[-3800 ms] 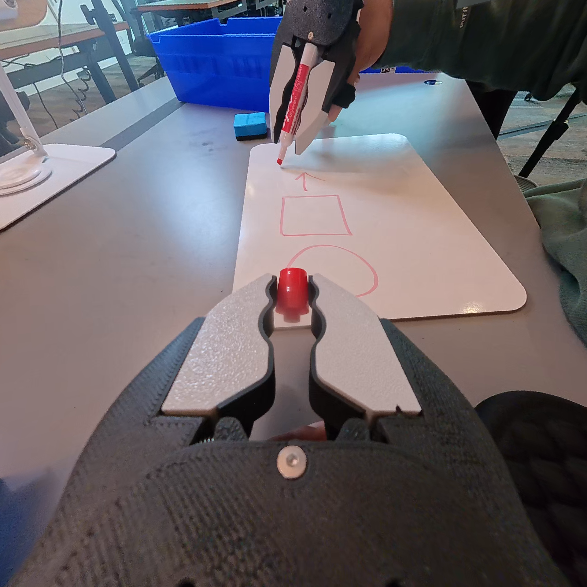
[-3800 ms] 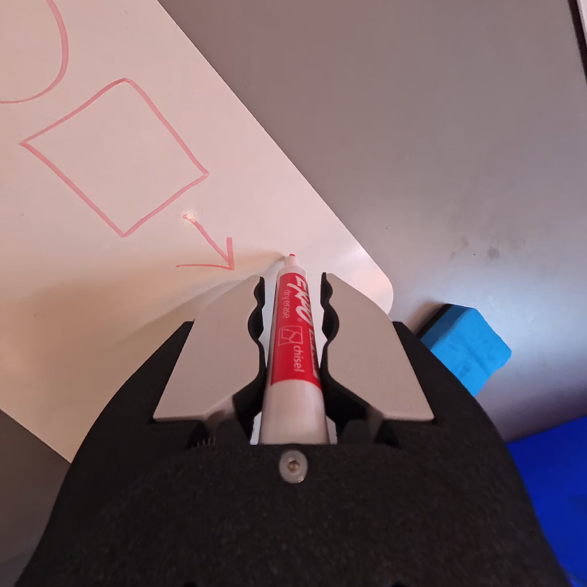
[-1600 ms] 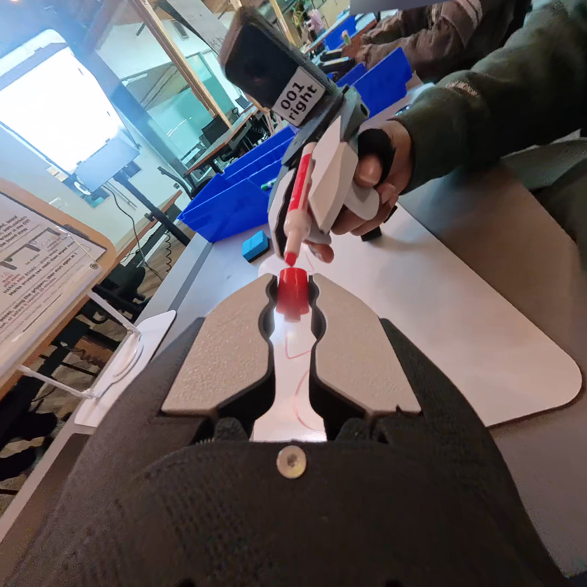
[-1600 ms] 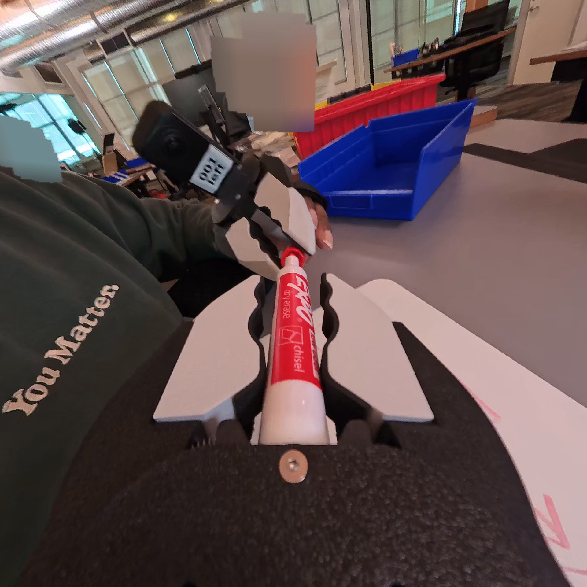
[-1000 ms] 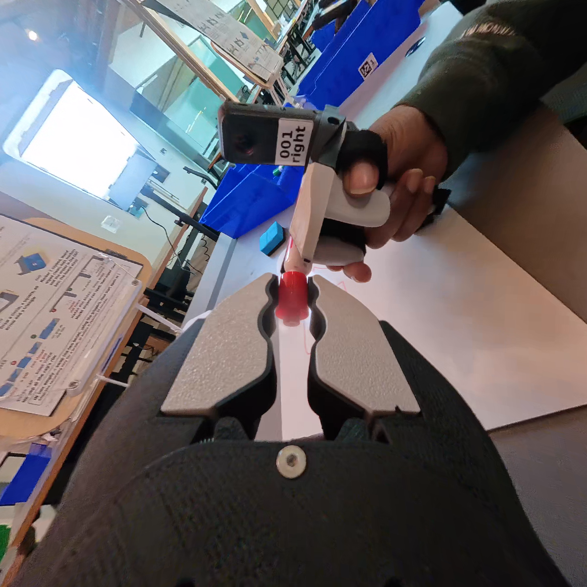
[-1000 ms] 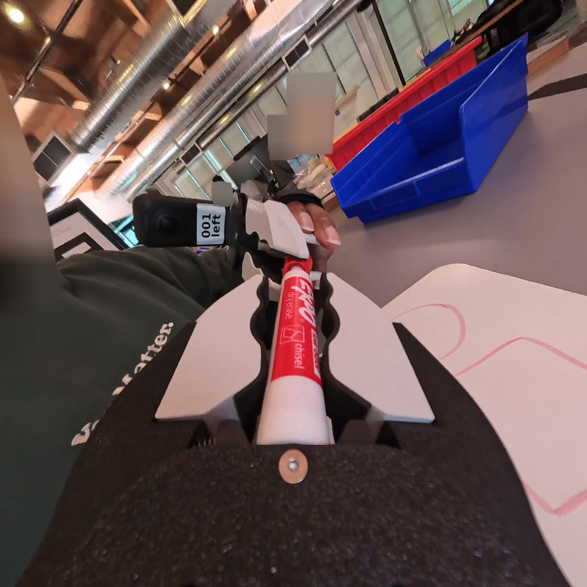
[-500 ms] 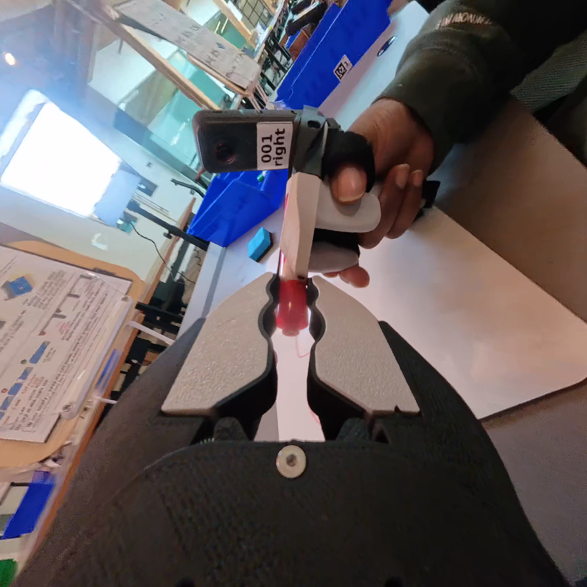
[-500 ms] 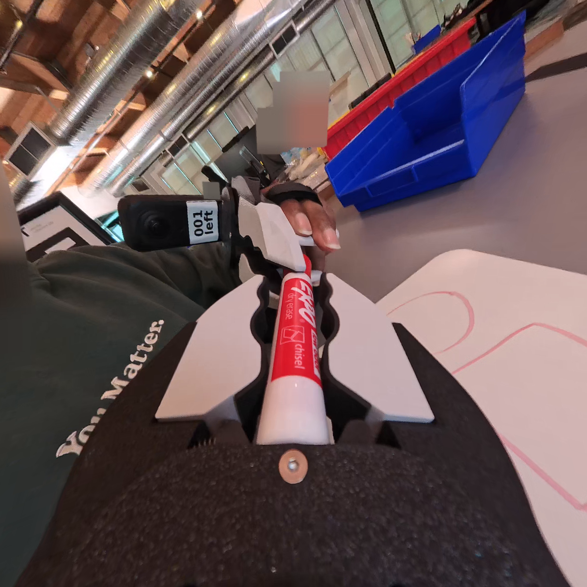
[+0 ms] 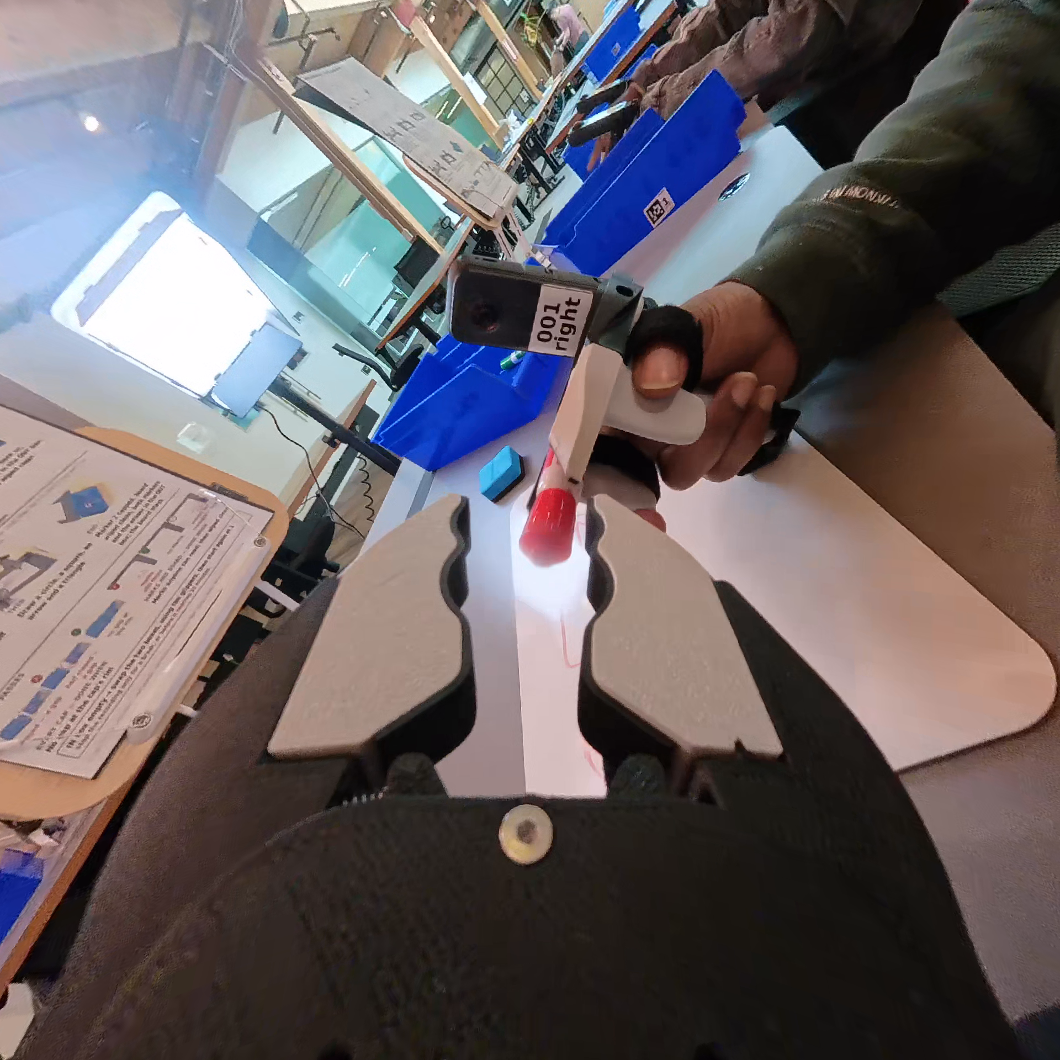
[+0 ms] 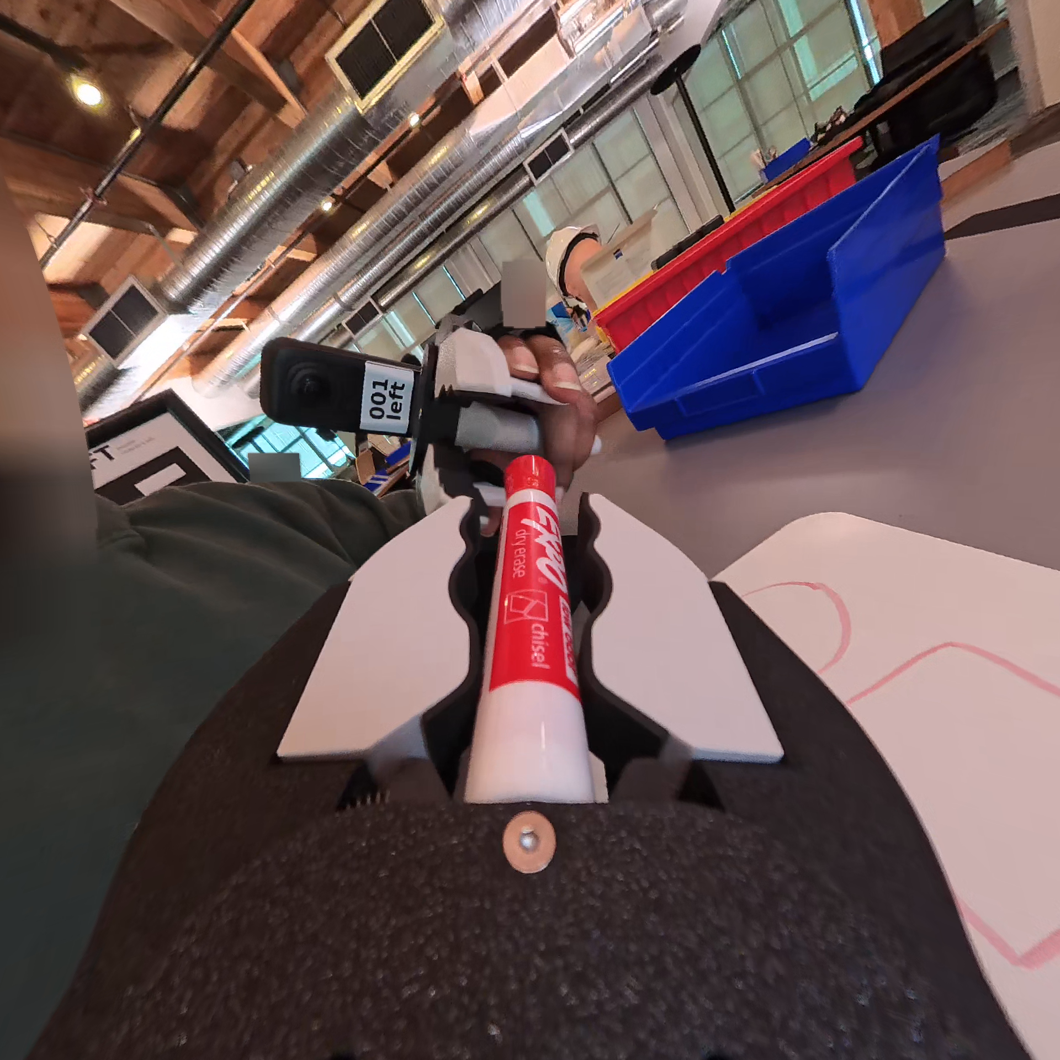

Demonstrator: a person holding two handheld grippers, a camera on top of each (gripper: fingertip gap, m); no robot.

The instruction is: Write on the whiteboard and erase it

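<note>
Marker, red cap now on, sits gripped in right hand-held gripper. Left hand-held gripper stands open around cap, pads clear. Writing step done; next: set marker on desk, fetch blue eraser ahead-left.

A capped red-and-white marker points upward above the white whiteboard, which bears pink shapes; a blue eraser apparently lies beyond its far edge.

Red cap on a red-and-white marker; pink outlines on the white whiteboard; blue eraser; blue bin; grey surface.
</note>
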